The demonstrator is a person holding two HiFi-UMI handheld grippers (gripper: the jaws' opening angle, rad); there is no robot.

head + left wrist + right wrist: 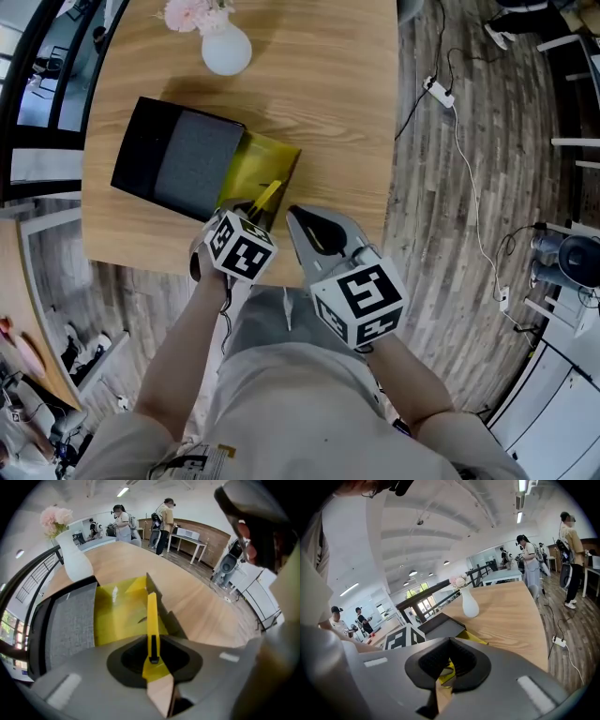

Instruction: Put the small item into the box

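Head view: looks steeply down from above the table (328, 94), far enough to take in box (178, 159) and vase (227, 49).
Left gripper view: sits low and close over the box, facing along the table toward the vase.
Right gripper view: sits low at the table's near edge, facing across it.
Shared: table, box, vase.

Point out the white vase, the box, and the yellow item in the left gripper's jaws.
white vase (226, 49): head view, on its round body.
box (141, 150): head view, on its black outer panel.
yellow item (152, 616): left gripper view, midway up its thin strip.
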